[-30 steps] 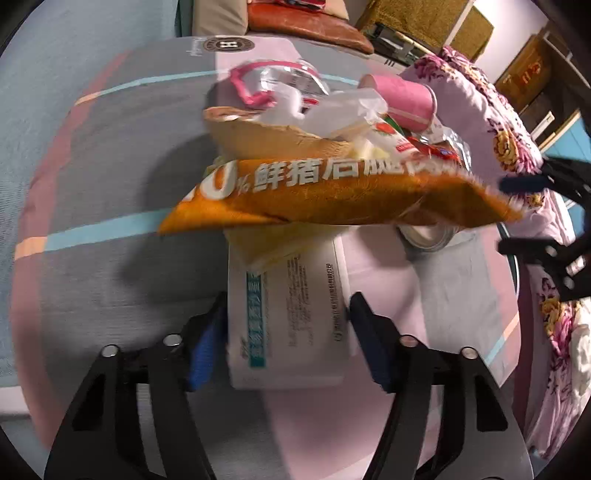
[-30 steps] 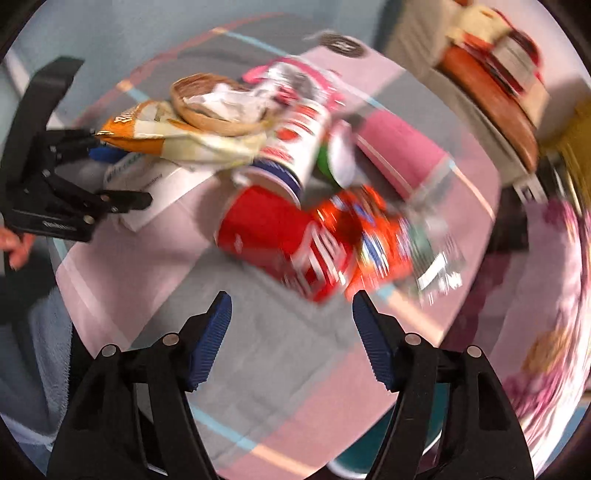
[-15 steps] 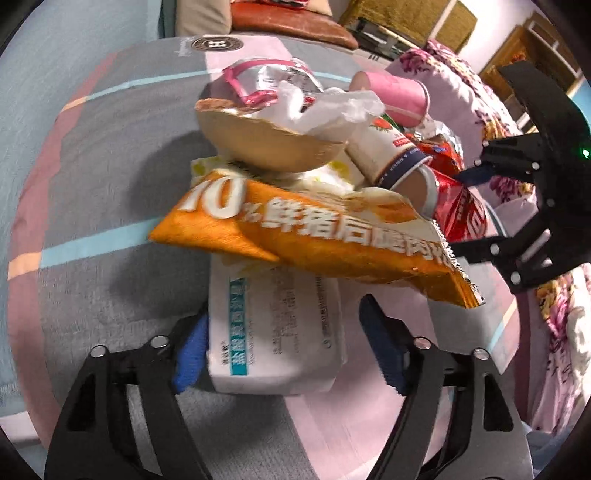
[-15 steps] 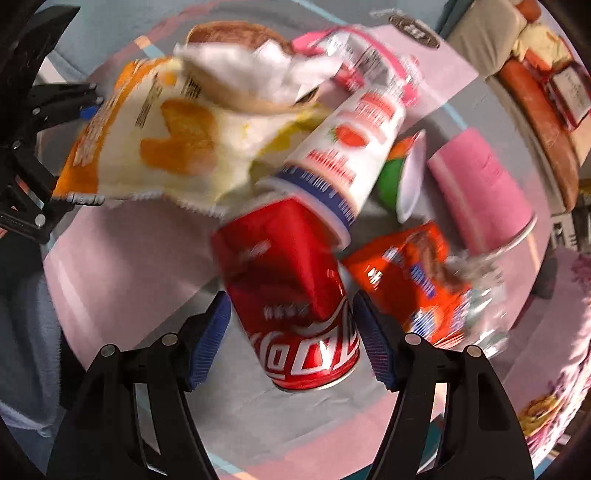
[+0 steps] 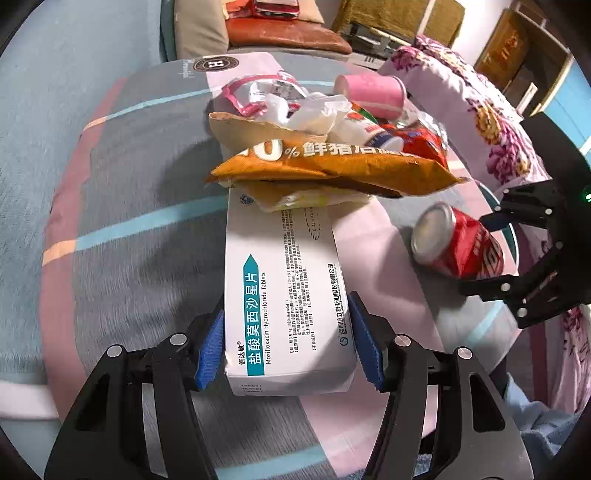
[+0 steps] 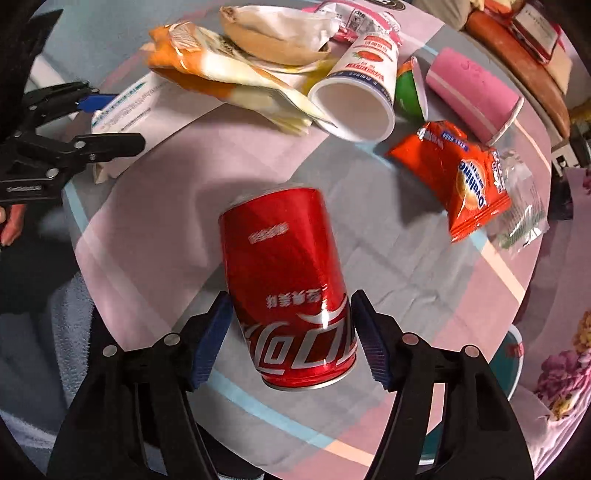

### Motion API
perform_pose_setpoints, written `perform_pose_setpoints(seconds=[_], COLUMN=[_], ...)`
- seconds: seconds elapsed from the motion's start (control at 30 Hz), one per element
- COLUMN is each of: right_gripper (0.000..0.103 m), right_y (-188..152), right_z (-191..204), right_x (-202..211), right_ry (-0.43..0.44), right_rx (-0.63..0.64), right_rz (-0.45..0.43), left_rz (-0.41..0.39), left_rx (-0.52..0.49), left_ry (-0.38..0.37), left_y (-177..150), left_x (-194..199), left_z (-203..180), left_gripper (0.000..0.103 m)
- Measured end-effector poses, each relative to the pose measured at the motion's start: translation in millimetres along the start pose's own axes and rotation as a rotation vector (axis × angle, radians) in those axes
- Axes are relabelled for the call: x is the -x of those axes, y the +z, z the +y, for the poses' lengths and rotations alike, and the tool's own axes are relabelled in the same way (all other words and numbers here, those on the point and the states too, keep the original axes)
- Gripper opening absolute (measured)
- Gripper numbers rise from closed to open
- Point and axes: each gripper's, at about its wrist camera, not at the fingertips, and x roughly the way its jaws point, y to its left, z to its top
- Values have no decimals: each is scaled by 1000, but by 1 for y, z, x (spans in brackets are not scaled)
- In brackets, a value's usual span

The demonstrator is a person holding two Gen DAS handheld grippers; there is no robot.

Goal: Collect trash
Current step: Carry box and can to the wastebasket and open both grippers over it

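Note:
A pile of trash lies on a round table with a pink and grey cloth point(image 5: 140, 229). My left gripper point(image 5: 286, 347) is shut on a white medicine box point(image 5: 284, 295), whose far end lies under an orange snack bag point(image 5: 332, 166). My right gripper point(image 6: 290, 341) is shut on a red cola can point(image 6: 291, 284) and holds it clear of the pile; the can point(image 5: 458, 243) also shows in the left wrist view. The right wrist view shows the box point(image 6: 140, 110) and the left gripper point(image 6: 107, 122) at the left.
In the pile are a brown paper bowl with tissue point(image 6: 280, 33), a white paper cup point(image 6: 358, 92), a pink cup point(image 6: 472, 92), a green cup point(image 6: 408, 92), an orange-red snack packet point(image 6: 458, 177) and a pink-rimmed wrapper point(image 5: 255, 92). A flowered cover point(image 5: 480, 122) lies at the right.
My right gripper has closed on the cola can and pulled it out of the pile toward the table edge. My left gripper has closed on the medicine box.

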Motion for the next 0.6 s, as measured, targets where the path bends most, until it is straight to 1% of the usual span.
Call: perform_pose_setpoints(seconds=[0.13,0.2,0.3,0.43,0.53,0.6], right_gripper=[64,65,66,66,66,60], right_y=[-3,-2,10,13,25,32], right_z=[11,15,16,14,9,5], right_x=[-16,-16,-19,-11,-8,-9], right_ry=[-32,-39,-50,-35,-1,8], right_rx=[8,9,-7,-18,-39,-51], right_rz=[23,14,12,2,7,19], left_rz=[0,2,14,14,21,29], left_rx=[-8,-8,10,21,22,22], left_ry=[23,33,38,38,40,44], left_y=[-6,-8,-9,-6,-4,-1], left_x=[3,3,-1,-4,-10,-14], left_z=[-4,-5,-1,2,2,2], left_gripper=[62,63,64,65,66,67])
